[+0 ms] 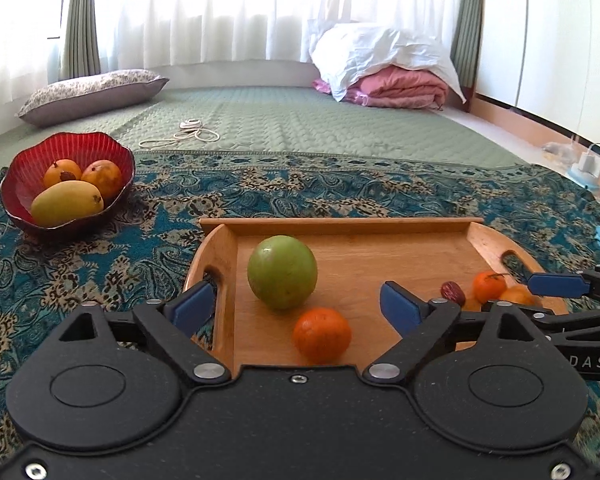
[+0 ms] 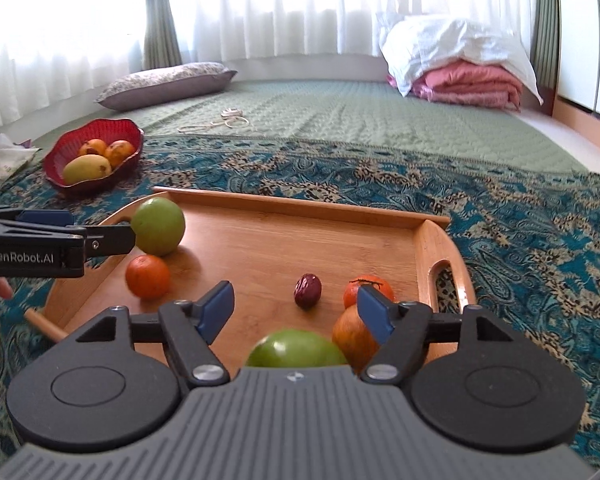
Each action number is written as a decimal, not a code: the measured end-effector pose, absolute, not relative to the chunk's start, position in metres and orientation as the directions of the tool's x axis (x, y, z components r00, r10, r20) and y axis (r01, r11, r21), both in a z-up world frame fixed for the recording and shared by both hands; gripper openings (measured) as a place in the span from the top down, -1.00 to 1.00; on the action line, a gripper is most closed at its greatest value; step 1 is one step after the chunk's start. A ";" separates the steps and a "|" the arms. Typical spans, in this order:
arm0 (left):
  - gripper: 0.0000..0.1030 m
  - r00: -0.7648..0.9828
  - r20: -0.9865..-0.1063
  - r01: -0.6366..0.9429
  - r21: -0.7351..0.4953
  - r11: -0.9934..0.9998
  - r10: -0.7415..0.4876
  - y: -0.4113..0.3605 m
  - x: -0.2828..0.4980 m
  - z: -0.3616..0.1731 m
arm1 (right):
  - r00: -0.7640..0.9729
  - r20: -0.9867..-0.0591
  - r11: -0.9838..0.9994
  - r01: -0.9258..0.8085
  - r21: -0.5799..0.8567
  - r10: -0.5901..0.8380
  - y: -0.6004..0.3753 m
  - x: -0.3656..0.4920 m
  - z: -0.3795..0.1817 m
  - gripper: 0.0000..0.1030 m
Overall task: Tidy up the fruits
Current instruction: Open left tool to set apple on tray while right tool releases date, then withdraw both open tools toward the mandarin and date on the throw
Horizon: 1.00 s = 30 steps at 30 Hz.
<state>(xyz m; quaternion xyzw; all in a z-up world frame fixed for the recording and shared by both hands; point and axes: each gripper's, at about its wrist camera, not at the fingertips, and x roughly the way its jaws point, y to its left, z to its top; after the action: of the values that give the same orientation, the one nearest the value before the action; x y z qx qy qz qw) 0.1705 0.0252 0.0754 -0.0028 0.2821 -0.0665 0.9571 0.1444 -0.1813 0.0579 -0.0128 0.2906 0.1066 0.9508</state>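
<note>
Left wrist view: the left gripper [image 1: 296, 298] is spread and empty over the wooden tray [image 1: 340, 222], where a green fruit [image 1: 282, 272] and an orange [image 1: 322, 334] sit close together. The red bowl [image 1: 16, 200] already holds a mango and two orange fruits.

Right wrist view: the right gripper [image 2: 296, 308] is spread, holding nothing; a dark date [image 2: 308, 291], two oranges and a second green fruit [image 2: 296, 354] lie loose, so sorting looks partly done

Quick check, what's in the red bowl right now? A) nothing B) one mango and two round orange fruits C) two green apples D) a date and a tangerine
B: the red bowl holds a yellow mango in front and two round orange fruits behind it.
</note>
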 end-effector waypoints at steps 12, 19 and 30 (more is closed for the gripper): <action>-0.84 0.856 -0.496 0.151 -0.025 0.988 -0.143 0.024 0.110 0.077 | 0.837 -0.500 0.968 -0.249 0.016 0.224 -0.175 0.086 0.054 -0.67; -0.85 0.860 -0.494 0.138 -0.022 0.990 -0.131 0.021 0.083 0.066 | 0.848 -0.483 0.968 -0.253 -0.007 0.218 -0.168 0.062 0.043 -0.70; -0.90 0.851 -0.513 0.124 -0.019 0.992 -0.117 0.021 0.061 0.048 | 0.849 -0.491 0.971 -0.236 -0.026 0.193 -0.163 0.041 0.020 -0.71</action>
<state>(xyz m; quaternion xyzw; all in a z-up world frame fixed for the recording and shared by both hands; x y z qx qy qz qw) 0.0611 0.0205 0.0485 0.0074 0.2660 -0.0627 0.9619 0.0409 -0.1629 0.0203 -0.0428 0.2507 0.1118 0.9606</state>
